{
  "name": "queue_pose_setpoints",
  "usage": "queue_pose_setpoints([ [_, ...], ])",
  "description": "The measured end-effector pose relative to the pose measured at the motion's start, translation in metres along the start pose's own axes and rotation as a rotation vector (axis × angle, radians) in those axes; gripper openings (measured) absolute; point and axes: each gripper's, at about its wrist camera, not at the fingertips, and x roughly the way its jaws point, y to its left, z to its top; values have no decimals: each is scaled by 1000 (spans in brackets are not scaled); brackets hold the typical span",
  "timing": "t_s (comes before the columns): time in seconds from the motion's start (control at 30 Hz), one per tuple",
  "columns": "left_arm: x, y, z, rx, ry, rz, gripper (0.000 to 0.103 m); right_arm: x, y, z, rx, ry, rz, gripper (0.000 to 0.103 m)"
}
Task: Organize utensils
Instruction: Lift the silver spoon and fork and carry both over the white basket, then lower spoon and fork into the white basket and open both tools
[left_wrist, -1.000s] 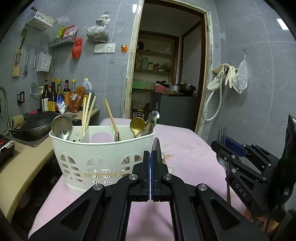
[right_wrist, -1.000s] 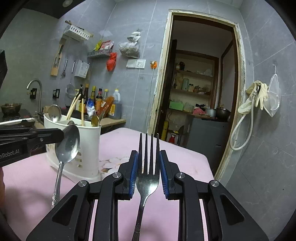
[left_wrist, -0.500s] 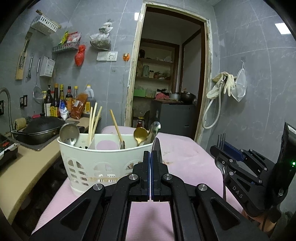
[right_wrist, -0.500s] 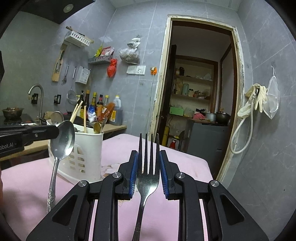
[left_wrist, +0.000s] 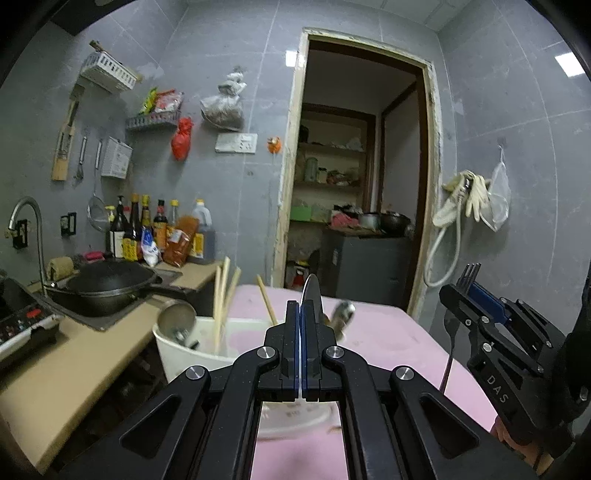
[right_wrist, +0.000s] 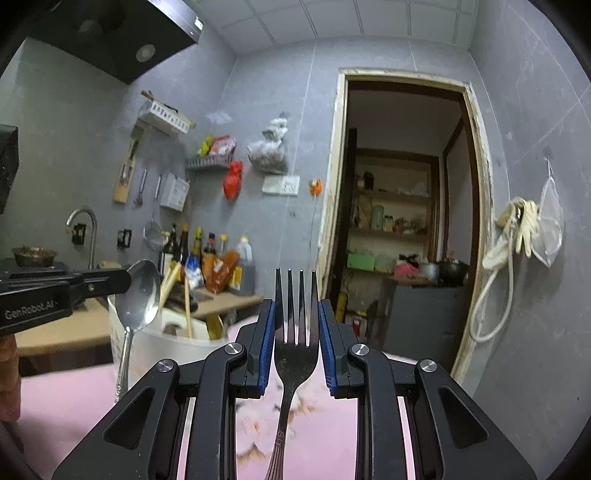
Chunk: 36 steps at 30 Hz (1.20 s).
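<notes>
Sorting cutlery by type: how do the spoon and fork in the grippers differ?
The spoon has a rounded bowl; the fork has four tines. The left gripper clamps the spoon edge-on, fully shut; the right gripper holds the fork across its head. Both are metal, upright, handles hanging down.

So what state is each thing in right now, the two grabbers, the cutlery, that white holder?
Left gripper: shut on a spoon, held edge-on.
Spoon: upright, bowl up, off the table.
Right gripper: shut on a fork.
Fork: upright, tines up.
White utensil holder: standing on the pink table, already holding chopsticks and spoons.
Wok: on the counter, lidless.
</notes>
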Motion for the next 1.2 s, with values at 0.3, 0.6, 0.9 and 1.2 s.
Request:
queue_pose_setpoints([
  [0.3,-8,25,33,-10,-75,55,0,19,15,32,19,-61,59,20],
  [0.6,-8,60,68,-8,-136,154,0,41,31,67,28,-123,118,20],
  [0.9,2,96,83,-31,-176,241,0,69,40,85,25,-167,126,20],
  [1.2,28,118,71,-58,-157,303,0,97,35,68,87,-147,120,20],
])
